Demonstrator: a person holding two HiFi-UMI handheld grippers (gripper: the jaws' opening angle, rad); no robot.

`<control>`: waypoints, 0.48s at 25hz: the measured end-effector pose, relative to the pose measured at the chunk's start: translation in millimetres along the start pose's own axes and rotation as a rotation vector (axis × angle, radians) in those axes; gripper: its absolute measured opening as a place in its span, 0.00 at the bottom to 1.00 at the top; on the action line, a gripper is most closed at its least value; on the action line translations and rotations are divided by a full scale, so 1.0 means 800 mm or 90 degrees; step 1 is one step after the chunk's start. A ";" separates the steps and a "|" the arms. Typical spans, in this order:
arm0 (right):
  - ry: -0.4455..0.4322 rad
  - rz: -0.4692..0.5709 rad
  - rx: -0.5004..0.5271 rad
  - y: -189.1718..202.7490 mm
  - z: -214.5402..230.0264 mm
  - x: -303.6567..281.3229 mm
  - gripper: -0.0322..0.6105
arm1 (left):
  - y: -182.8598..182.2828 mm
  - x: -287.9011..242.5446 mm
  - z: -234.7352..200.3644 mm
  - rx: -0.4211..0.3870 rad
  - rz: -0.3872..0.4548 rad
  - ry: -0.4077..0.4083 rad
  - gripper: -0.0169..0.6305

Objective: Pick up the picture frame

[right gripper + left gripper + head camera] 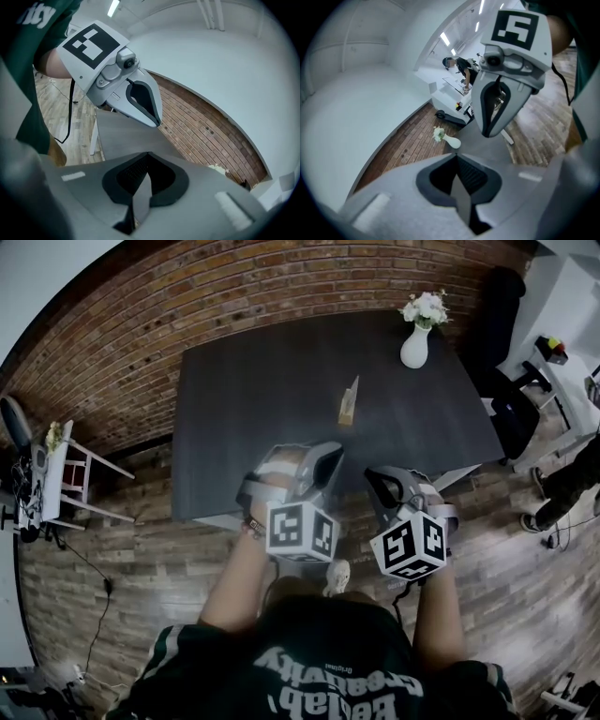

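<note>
- Your left gripper (317,465) and right gripper (386,486) are both clenched on nothing, over the dark table's (244,427) near edge.
- The picture frame (349,401) stands mid-table at your 12 o'clock, untouched.

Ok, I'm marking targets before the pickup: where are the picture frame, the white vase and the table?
picture frame (349,403): head view, middle of its visible side.
white vase (415,349): head view, its rounded belly.
table (253,427): head view, bare top left of the frame.
</note>
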State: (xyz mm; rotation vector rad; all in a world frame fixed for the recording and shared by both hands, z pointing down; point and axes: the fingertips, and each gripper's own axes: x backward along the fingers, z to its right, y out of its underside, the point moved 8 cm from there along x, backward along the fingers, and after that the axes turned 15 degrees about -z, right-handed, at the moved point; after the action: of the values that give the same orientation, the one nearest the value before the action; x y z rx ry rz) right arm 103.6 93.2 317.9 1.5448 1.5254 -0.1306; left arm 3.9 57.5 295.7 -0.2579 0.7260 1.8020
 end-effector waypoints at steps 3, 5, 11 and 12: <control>-0.011 0.002 -0.004 0.013 0.014 -0.014 0.06 | -0.005 -0.018 0.000 -0.002 -0.011 0.003 0.03; -0.020 0.003 -0.012 0.018 0.018 -0.023 0.06 | -0.004 -0.027 -0.001 -0.001 -0.018 0.006 0.03; -0.029 0.000 -0.017 0.023 0.030 -0.050 0.06 | 0.007 -0.051 -0.008 0.020 -0.033 0.007 0.03; -0.031 -0.002 -0.018 0.025 0.031 -0.054 0.06 | 0.008 -0.056 -0.009 0.023 -0.035 0.009 0.03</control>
State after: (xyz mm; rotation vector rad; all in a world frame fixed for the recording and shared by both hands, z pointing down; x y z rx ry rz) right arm 123.2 49.2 341.8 1.5074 1.4846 -0.1476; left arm 12.8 17.3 315.2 -0.2636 0.7536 1.7350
